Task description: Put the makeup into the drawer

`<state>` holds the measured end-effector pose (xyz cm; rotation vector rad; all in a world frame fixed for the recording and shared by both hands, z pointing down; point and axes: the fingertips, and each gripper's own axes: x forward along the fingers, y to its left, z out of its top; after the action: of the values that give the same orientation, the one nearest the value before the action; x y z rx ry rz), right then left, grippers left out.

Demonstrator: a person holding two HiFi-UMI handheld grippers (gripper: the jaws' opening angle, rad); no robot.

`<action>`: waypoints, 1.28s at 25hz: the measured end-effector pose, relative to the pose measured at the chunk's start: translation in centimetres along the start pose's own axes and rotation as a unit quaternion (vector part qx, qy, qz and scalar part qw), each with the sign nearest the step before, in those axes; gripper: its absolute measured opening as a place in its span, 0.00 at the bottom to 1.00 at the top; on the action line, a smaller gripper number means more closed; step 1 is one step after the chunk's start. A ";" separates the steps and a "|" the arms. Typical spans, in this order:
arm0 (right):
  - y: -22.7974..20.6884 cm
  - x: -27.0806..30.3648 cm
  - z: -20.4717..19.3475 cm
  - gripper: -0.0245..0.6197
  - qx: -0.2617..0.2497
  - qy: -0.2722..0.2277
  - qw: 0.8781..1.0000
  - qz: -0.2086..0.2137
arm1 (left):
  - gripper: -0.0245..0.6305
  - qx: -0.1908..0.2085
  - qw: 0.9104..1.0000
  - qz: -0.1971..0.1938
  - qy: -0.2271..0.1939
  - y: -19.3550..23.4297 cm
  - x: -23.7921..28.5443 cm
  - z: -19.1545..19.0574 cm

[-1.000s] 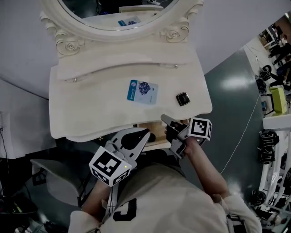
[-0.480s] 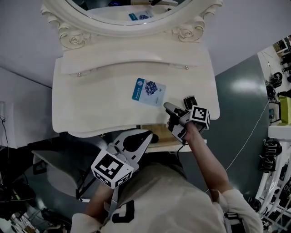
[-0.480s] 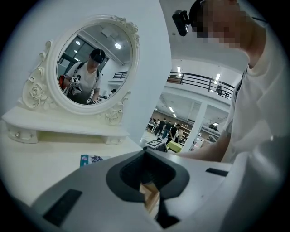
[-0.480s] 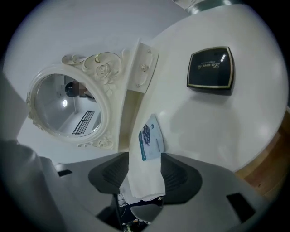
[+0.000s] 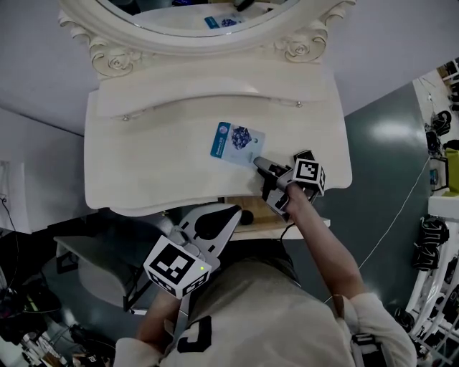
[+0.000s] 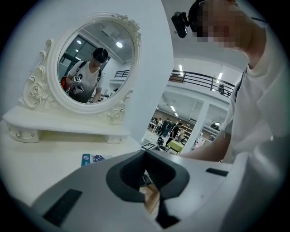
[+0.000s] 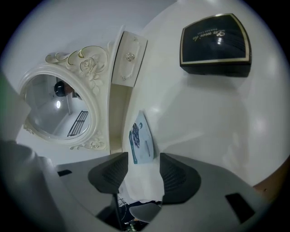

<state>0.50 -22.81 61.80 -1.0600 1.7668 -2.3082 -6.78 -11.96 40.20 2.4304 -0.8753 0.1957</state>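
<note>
At the left of the head view, the left gripper (image 5: 231, 211) hangs below the front edge of the white dressing surface (image 5: 158, 165). Its fingers seem to be together at the tips with only a hollow behind them, and they hold nothing. In the left gripper view a narrow slit between them shows a little light wood, but most of that picture is filled by the gripper's own body.

In the middle, under the surface edge, the drawer (image 5: 252, 226) stands pulled out. Only a strip of its wooden inside is visible. A small dark thing lies in it, and what it is cannot be made out. The oval mirror (image 5: 193, 21) is cut off at the top edge.

On the surface lies the blue makeup sachet (image 5: 237, 144), flat, not in the drawer. The right gripper (image 5: 259, 163) points at its near end. Its fingers have just been opening and now stand moderately apart. In the right gripper view the sachet (image 7: 141, 138) reaches into the gap between them, but they do not press on it.

More to the right, the black compact (image 7: 216, 41) sits closed on the surface. In the head view the marker cube covers most of it.
</note>
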 end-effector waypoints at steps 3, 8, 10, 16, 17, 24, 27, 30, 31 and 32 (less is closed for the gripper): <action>0.2 0.5 -0.2 0.37 -0.004 0.002 1.000 0.004 | 0.12 -0.002 1.000 0.003 0.001 0.2 -0.3 -0.3; 0.8 1.2 -0.2 0.37 0.001 -0.010 1.000 0.025 | 0.12 -0.004 1.000 0.006 -0.001 0.0 -1.0 -0.4; 1.0 1.4 -0.2 0.37 0.000 -0.013 1.000 0.028 | 0.12 -0.004 1.000 0.010 -0.001 0.0 -1.4 -0.5; 0.6 1.3 0.2 0.26 -0.003 -0.026 0.999 0.021 | 0.12 -0.004 1.000 0.017 -0.001 -0.2 -2.4 -0.8; 0.5 1.2 0.1 0.23 -0.005 -0.028 0.999 0.017 | 0.12 -0.004 1.000 0.018 -0.001 -0.3 -2.6 -0.8; -0.7 1.4 0.3 0.08 -0.026 -0.035 0.999 -0.015 | 0.12 -0.004 1.000 0.020 0.002 -0.2 -3.1 -1.1; -0.8 1.3 0.3 0.08 -0.024 -0.037 0.999 -0.016 | 0.12 -0.002 1.000 0.020 0.001 -0.2 -3.3 -1.0; -0.8 1.2 0.2 0.08 -0.028 -0.035 0.999 -0.016 | 0.12 0.000 1.000 0.022 0.000 -0.2 -3.5 -0.7; -0.7 1.2 0.2 0.08 -0.034 -0.033 0.999 -0.018 | 0.12 0.001 1.000 0.024 -0.002 0.0 -3.6 -0.6; -0.7 1.3 0.2 0.08 -0.041 -0.032 0.998 -0.021 | 0.12 0.001 1.000 0.025 -0.004 0.2 -3.7 -0.4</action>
<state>-0.14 -23.23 63.06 -1.1794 1.8468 -2.2168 -9.73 -9.85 39.54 2.4140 -0.9399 0.2060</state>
